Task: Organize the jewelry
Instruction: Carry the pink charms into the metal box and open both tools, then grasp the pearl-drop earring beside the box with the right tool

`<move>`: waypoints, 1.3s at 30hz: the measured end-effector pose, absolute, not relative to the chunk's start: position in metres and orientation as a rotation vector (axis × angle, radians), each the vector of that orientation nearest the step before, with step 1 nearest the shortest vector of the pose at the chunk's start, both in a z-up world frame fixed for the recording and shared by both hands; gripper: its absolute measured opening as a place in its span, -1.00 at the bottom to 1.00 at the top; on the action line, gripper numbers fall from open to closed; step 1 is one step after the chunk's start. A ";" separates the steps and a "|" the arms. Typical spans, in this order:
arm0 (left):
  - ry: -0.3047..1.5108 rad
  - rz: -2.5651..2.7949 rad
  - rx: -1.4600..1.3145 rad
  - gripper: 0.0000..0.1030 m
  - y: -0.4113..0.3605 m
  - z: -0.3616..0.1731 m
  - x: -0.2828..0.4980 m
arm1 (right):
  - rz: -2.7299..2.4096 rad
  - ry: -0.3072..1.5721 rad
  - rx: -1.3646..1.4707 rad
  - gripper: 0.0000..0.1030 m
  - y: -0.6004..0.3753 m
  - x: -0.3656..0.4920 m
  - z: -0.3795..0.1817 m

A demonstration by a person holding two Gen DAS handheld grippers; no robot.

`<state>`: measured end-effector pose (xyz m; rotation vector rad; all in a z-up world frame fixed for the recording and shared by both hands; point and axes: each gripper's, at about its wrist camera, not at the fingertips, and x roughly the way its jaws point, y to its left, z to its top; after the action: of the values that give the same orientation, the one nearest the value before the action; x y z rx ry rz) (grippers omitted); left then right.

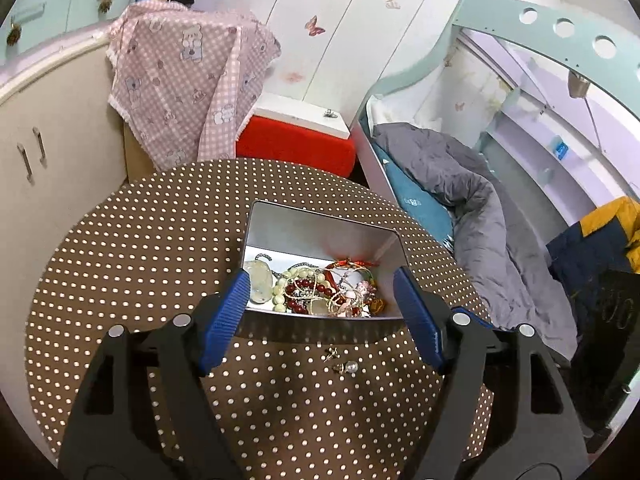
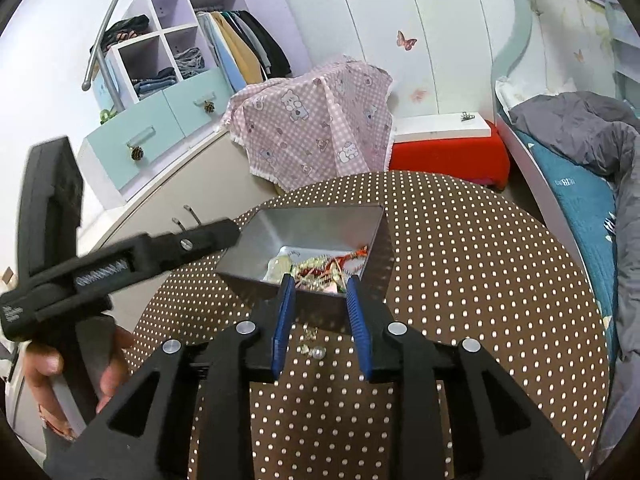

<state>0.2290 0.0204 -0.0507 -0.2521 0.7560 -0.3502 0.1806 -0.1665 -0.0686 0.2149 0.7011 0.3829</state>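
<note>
Tin (image 1: pixel 280 232) of jewelry (image 1: pixel 320 288) lies long axis crosswise before left tool (image 1: pixel 322 304).

We held the left gripper (image 1: pixel 320 312) with its blue-padded jaws spread wide above a round table (image 1: pixel 100 280) covered in a brown, white-dotted cloth. A silver metal box (image 1: pixel 320 228) stood open on the table, framed between the fingertips. It contained a tangle of jewelry (image 1: pixel 320 290): pale beads, dark red beads, a red cord and a clear stone at its left side. Two small earrings (image 1: pixel 340 362) lay on the cloth just in front of the box, apart from it.
</note>
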 end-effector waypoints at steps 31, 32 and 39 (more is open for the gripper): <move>0.870 -0.200 -0.126 0.43 0.044 -0.111 0.200 | 0.344 0.878 -0.114 -0.42 -0.104 0.197 -0.139; 0.875 -0.208 -0.123 0.43 0.040 -0.113 0.201 | 0.346 0.879 -0.101 -0.53 -0.109 0.199 -0.138; 0.896 -0.217 -0.079 0.43 0.010 -0.121 0.201 | 0.360 0.882 -0.053 -0.77 -0.133 0.197 -0.135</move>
<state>0.2007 0.0099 -0.1208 -0.0789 0.8962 -0.2171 0.1970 -0.1332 -0.1346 -0.0534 0.8824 0.3601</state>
